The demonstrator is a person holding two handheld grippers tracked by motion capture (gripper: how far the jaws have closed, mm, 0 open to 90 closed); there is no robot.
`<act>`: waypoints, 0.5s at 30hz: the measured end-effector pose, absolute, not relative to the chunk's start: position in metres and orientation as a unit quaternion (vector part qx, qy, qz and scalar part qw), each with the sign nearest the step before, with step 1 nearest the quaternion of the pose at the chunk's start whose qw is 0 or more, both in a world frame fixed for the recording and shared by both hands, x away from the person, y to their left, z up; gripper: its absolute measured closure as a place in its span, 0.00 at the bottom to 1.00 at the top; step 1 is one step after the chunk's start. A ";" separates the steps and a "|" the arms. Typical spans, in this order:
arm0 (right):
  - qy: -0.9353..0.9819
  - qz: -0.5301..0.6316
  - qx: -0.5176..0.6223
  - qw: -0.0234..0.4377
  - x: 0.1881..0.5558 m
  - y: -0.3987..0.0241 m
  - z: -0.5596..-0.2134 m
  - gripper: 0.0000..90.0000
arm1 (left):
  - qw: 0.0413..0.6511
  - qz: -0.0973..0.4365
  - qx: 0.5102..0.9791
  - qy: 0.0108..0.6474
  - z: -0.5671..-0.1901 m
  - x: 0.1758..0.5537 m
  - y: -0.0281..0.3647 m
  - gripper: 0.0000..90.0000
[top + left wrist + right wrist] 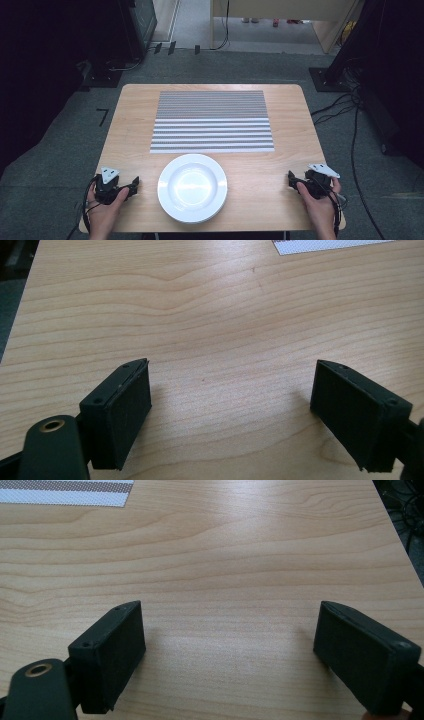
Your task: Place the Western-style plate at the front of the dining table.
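Both grippers, left gripper (134, 184) and right gripper (291, 178), rest spread and empty near the desk's (135, 125) front corners; the plate (192, 187) sits at the front edge between them. Approach its rim low and level from both sides.

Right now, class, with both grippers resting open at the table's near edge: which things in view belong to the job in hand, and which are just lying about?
Belongs to the job:
white plate
striped placemat
left gripper, open
right gripper, open

Just lying about:
cables on the floor
dark stand base beyond the table
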State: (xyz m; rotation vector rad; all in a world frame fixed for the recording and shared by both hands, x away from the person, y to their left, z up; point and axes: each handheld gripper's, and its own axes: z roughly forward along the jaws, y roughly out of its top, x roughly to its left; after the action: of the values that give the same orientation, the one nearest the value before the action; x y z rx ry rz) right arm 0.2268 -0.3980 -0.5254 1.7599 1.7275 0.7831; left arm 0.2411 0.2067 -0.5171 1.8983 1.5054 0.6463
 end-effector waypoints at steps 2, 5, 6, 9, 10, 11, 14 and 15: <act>0.639 0.290 0.657 0.275 0.227 -0.397 -0.525 0.14 | 0.311 0.244 0.718 0.572 -0.517 0.241 0.206 0.18; 0.639 0.291 0.657 0.275 0.227 -0.397 -0.525 0.15 | 0.328 0.228 0.710 0.580 -0.515 0.242 0.208 0.18; 0.639 0.291 0.657 0.275 0.227 -0.397 -0.525 0.15 | 0.328 0.228 0.710 0.580 -0.515 0.242 0.208 0.18; 0.636 0.294 0.658 0.278 0.224 -0.398 -0.524 0.16 | 0.350 0.220 0.701 0.581 -0.514 0.241 0.207 0.18; 0.634 0.297 0.656 0.283 0.223 -0.398 -0.524 0.18 | 0.355 0.219 0.698 0.582 -0.513 0.241 0.206 0.18; 0.631 0.300 0.655 0.288 0.222 -0.398 -0.522 0.21 | 0.359 0.217 0.696 0.583 -0.512 0.241 0.206 0.18; 0.624 0.316 0.652 0.294 0.218 -0.393 -0.517 0.25 | 0.375 0.211 0.690 0.582 -0.509 0.239 0.203 0.18; 0.623 0.324 0.647 0.299 0.216 -0.389 -0.514 0.27 | 0.393 0.208 0.686 0.576 -0.506 0.235 0.199 0.18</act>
State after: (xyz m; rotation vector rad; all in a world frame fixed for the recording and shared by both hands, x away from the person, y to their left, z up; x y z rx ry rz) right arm 0.2155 -0.3894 -0.5137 1.7171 1.6531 0.8595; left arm 0.2354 0.1990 -0.5057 1.7397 1.4622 0.5271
